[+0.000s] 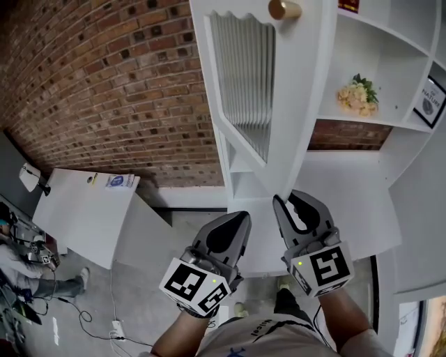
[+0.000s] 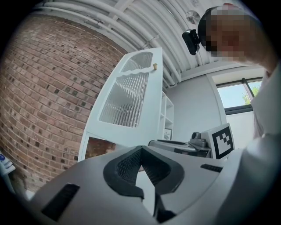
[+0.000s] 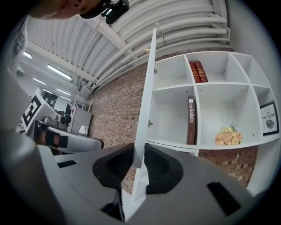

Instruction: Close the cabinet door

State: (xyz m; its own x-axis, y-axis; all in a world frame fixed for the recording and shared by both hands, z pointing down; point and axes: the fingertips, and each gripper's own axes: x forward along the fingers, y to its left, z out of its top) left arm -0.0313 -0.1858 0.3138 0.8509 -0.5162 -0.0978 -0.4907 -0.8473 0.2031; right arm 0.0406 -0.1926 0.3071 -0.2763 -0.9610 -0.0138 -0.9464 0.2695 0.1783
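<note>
A white shelving unit stands against a red brick wall in a loft-like room with a grey concrete floor and white ceiling pipes. The cabinet door hangs open, swung out from the shelves toward the person. It is a white panel with a scalloped-topped pane of ribbed glass and a brass knob.

The right gripper is clamped on the door's lower free edge, which stands between its dark pads. The left gripper, just beside it, has its jaws closed tip to tip with nothing between them.

The open compartments hold cream flowers, a framed print on which the word "NATURE" can be read, two red books and a dark red book whose white spine lettering is too small to read with certainty. A blue-and-white label, not legible, sits on a white cabinet at left.
</note>
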